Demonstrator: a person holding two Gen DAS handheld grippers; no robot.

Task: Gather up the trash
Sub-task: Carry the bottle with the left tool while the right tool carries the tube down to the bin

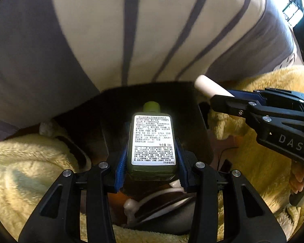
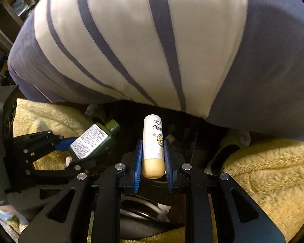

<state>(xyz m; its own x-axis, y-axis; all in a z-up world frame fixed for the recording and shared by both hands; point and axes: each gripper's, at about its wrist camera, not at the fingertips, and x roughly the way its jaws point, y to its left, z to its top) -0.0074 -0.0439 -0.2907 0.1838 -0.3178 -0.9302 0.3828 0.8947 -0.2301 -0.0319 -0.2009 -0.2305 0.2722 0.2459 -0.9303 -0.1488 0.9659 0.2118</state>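
My left gripper [image 1: 152, 158] is shut on a small green bottle [image 1: 152, 141] with a white printed label and holds it over a dark bin [image 1: 115, 109] under the bed edge. The bottle also shows in the right wrist view [image 2: 93, 139], held by the left gripper [image 2: 71, 147]. My right gripper [image 2: 152, 158] is shut on a white lip-balm tube [image 2: 153, 141] with a beige end and a beehive print. In the left wrist view the right gripper [image 1: 218, 99] comes in from the right with the tube [image 1: 208, 87] sticking out over the bin.
A striped white and grey-blue bedcover [image 1: 131, 30] bulges above the bin. Fluffy yellow fabric [image 1: 20, 172] lies on both sides [image 2: 269, 172]. White cable and a dark round object [image 1: 162, 202] lie below the grippers. Shelves [image 2: 14, 6] stand at the far left.
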